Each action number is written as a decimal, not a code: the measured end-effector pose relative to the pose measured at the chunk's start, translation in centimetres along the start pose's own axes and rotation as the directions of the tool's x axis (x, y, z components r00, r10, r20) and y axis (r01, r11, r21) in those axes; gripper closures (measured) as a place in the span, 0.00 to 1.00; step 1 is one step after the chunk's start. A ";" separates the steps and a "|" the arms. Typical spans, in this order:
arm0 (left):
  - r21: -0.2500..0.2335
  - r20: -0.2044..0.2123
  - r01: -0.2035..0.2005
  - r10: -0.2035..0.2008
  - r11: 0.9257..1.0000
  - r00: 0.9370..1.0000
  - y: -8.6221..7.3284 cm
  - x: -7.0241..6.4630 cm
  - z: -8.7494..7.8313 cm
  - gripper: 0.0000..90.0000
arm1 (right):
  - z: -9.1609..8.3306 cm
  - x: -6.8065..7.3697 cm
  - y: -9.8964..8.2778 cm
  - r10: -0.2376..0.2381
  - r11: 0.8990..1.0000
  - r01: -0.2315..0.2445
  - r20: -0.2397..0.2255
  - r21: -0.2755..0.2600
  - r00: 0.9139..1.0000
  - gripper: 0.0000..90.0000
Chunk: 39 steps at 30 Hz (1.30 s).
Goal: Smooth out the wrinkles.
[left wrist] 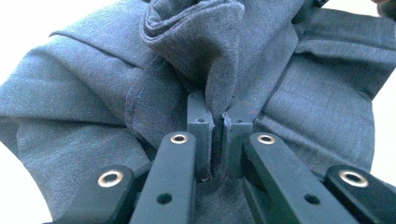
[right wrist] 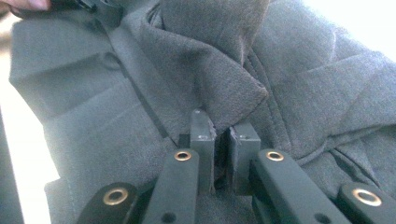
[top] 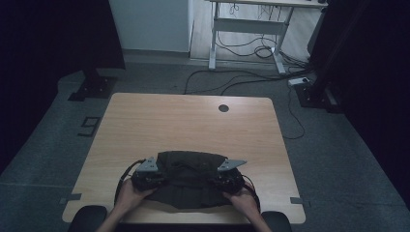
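Although much of the wooden table (top: 159, 121) lies bare, its near edge is taken up by a dark grey garment (top: 191, 181), which is bunched into a rough, partly folded heap between the person's two hands. From the high view the cloth is seen resting on the tabletop just in front of the person, with the left gripper (top: 153, 180) set at its left edge and the right gripper (top: 223, 182) at its right edge, each held from below by a hand. In the left gripper view the jaws are pressed nearly together on a raised fold of the garment (left wrist: 219, 65), a thin ridge of cloth being pinched between the pads. In the right gripper view the same is shown: the jaws are closed on a thick hemmed flap of the garment (right wrist: 210, 84), with only the fabric between them. As a judgement, the work appears to be a folding or laying-out of the garment, and it is taken to be at an early or middle stage: both edges are gripped and the cloth is down on the table, but creases and loose layers remain, and a flat, tidy fold is not yet achieved.
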<state>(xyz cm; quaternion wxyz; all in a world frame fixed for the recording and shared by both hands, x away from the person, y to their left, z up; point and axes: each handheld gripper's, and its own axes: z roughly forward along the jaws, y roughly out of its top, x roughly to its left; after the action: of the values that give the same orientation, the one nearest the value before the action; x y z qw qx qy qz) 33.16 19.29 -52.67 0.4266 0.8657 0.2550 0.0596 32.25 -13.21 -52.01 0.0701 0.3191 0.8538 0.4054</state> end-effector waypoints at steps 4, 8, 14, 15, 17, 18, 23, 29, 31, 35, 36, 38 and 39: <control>-0.003 -0.017 0.009 -0.009 1.000 1.000 0.4 1.0 0.6 0.93 | 0.6 -0.8 0.6 -0.002 1.000 0.002 0.030 0.001 1.000 0.92; -0.008 -0.041 0.022 -0.022 1.000 0.999 1.1 2.3 1.3 0.93 | 1.4 -2.0 1.4 0.008 1.000 -0.008 0.057 0.001 0.998 0.92; -0.016 -0.088 0.026 -0.027 1.000 0.996 2.2 4.3 2.6 0.93 | 2.6 -4.3 2.8 0.036 0.999 -0.035 0.091 -0.006 0.995 0.91; -0.016 -0.094 0.026 -0.028 1.000 0.995 2.4 4.6 2.8 0.93 | 2.8 -4.7 3.1 0.041 0.999 -0.041 0.095 -0.006 0.995 0.91; -0.017 -0.107 0.028 -0.030 0.999 0.994 2.8 5.2 3.1 0.93 | 3.3 -5.4 3.5 0.048 0.999 -0.047 0.107 -0.010 0.993 0.91; -0.018 -0.115 0.030 -0.032 0.999 0.993 3.0 5.5 3.3 0.93 | 3.4 -5.7 3.7 0.049 0.999 -0.048 0.112 -0.011 0.992 0.91; -0.022 -0.143 0.038 -0.041 0.999 0.989 3.7 6.8 4.1 0.93 | 4.4 -7.1 4.6 0.072 0.997 -0.069 0.139 -0.027 0.988 0.90; -0.017 -0.141 0.046 -0.048 0.999 0.989 3.8 7.0 4.1 0.89 | 4.5 -7.6 4.8 0.092 0.996 -0.089 0.134 -0.029 0.987 0.86; -0.017 -0.137 0.044 -0.046 0.999 0.990 3.9 6.9 4.0 0.85 | 4.3 -7.7 4.7 0.102 0.995 -0.099 0.124 -0.032 0.987 0.82; -0.035 -0.130 0.034 -0.038 0.999 0.991 4.2 6.5 3.5 0.71 | 3.7 -7.7 4.5 0.100 0.995 -0.097 0.126 -0.031 0.987 0.66; -0.035 -0.134 0.025 -0.030 0.999 0.991 4.3 6.3 3.3 0.66 | 3.4 -7.7 4.4 0.097 0.995 -0.093 0.135 -0.034 0.986 0.60; -0.033 -0.142 0.012 -0.017 0.999 0.990 4.5 5.9 2.9 0.60 | 3.0 -7.8 4.1 0.103 0.994 -0.099 0.141 -0.036 0.985 0.52; -0.030 -0.141 0.013 -0.017 0.999 0.990 4.5 5.8 2.7 0.56 | 2.7 -8.0 3.9 0.107 0.994 -0.103 0.136 -0.035 0.985 0.49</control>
<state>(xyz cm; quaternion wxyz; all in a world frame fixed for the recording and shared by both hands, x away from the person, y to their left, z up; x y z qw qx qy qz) 40.79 17.96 -51.58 0.4206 0.8510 0.2901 0.1214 41.42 -14.45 -52.08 0.1119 0.3899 0.8231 0.3975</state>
